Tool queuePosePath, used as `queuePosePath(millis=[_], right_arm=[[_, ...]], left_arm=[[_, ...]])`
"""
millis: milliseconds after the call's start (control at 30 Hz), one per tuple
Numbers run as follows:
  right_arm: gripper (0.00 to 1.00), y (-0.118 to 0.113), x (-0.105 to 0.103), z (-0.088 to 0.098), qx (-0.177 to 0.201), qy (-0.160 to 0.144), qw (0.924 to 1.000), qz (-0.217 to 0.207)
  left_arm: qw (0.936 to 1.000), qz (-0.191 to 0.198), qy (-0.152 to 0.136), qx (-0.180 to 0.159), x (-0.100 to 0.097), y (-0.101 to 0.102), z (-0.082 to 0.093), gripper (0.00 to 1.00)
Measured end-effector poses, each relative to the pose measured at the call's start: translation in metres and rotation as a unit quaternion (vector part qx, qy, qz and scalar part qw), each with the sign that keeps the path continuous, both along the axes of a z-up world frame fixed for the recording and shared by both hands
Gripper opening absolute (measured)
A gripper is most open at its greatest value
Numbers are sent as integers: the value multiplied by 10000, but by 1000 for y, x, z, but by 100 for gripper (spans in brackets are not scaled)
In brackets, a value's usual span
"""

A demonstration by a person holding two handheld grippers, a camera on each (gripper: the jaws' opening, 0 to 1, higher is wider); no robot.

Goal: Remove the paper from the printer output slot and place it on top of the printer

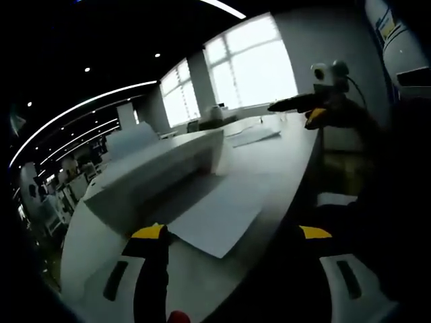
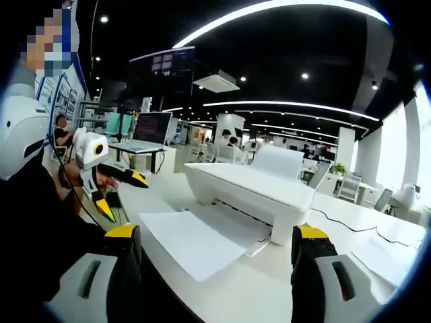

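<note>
One sheet of paper (image 2: 202, 243) lies flat in the printer's output slot, its far edge under the printer (image 2: 252, 192) and its near half sticking out over the tray toward the camera; in the left gripper view the same paper (image 1: 219, 215) fans out from the printer (image 1: 151, 175) toward 5 o'clock. One printer, white and low, sits on a white table (image 2: 269, 289). A second stack of white paper stands upright in its rear feed (image 2: 279, 161) (at about 1 o'clock from the lid). More loose sheets (image 1: 252, 134) lie farther along the table (image 1: 283, 168), near the windows (image 1: 252, 64).

The room is a large open office: dark ceiling with curved light strips and spot lamps, bright windows along one side, rows of desks, and a laptop (image 2: 145, 131) on a stand at 10 o'clock.

The right gripper (image 2: 219, 245) is open, its two yellow-tipped jaws spread wide either side of the sheet, touching nothing. The left gripper (image 1: 232, 235) is likewise open, jaws wide apart, empty, and level with the paper's near edge. Each gripper appears in the other's view, held up in the air with jaws parted.
</note>
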State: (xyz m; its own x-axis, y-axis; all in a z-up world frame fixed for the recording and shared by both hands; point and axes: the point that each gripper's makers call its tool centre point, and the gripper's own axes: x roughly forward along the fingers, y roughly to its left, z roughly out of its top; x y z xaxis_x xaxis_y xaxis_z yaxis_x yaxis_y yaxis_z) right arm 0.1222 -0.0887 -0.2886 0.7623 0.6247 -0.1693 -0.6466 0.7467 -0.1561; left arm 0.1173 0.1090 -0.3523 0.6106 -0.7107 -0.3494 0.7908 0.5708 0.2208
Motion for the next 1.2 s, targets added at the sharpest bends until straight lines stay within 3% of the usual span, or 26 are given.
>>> queuePosePath(millis=[1200], right_arm=[[88,0,0,2,-12,-18,10000,5]], left_arm=[[10000,17,-26,92,10,-5,-8,80]])
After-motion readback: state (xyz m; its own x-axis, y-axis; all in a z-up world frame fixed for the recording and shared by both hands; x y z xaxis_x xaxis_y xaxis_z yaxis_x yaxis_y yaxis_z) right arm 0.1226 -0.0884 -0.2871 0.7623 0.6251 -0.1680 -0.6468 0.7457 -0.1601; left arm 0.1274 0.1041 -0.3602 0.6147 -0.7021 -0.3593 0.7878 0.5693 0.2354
